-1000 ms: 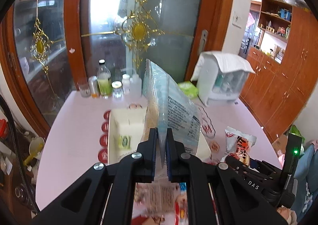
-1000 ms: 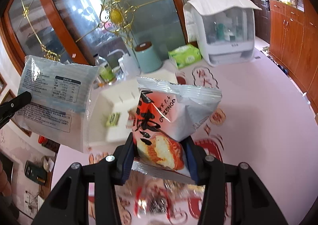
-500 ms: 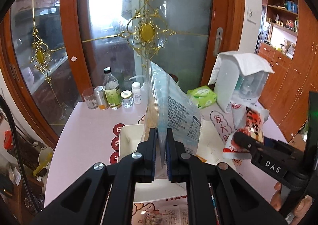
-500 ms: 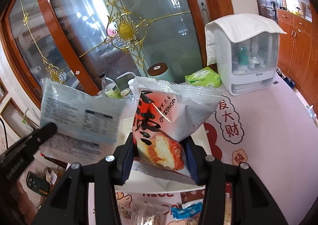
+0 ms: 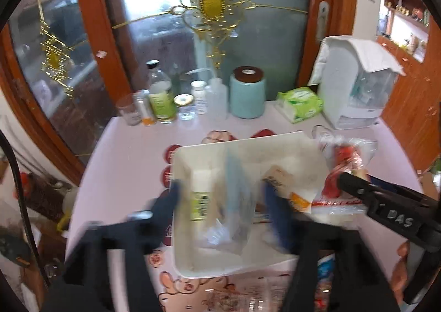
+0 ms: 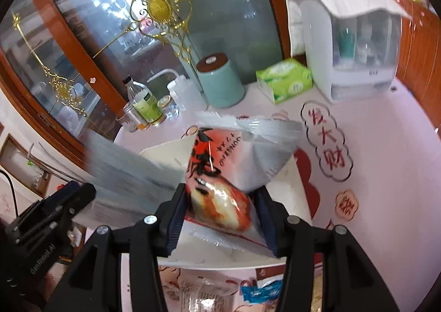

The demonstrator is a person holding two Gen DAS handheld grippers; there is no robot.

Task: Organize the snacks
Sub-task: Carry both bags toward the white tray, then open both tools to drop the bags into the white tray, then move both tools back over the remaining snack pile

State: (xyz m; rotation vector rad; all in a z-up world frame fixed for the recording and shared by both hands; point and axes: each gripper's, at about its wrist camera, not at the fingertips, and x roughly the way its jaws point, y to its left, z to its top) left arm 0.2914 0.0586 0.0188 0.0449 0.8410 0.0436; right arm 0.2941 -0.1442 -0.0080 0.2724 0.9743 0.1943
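My left gripper (image 5: 223, 199) hangs over the white bin (image 5: 248, 144), its jaws opening wide and blurred. The clear blue-printed packet (image 5: 237, 201) sits loose between them, down in the bin and touching neither pad. A small green-labelled snack (image 5: 199, 201) lies in the bin's left part. My right gripper (image 6: 220, 215) holds the red-and-white snack bag (image 6: 220, 174) upright over the bin (image 6: 289, 193). Its jaws are starting to open, but the pads still touch the bag. In the left wrist view this bag (image 5: 344, 163) appears at the right. The left gripper (image 6: 55, 215) shows at the lower left.
At the table's back stand bottles and jars (image 5: 162, 99), a teal canister (image 5: 248, 94), a green tissue pack (image 5: 300, 102) and a white covered dispenser (image 5: 355, 86). More snack packets (image 6: 259, 290) lie near the front edge. A glass door stands behind the table.
The left jaws went from shut on the clear packet to wide apart, and the packet dropped into the bin. Both grippers moved forward and down over the bin. The right still holds its bag.
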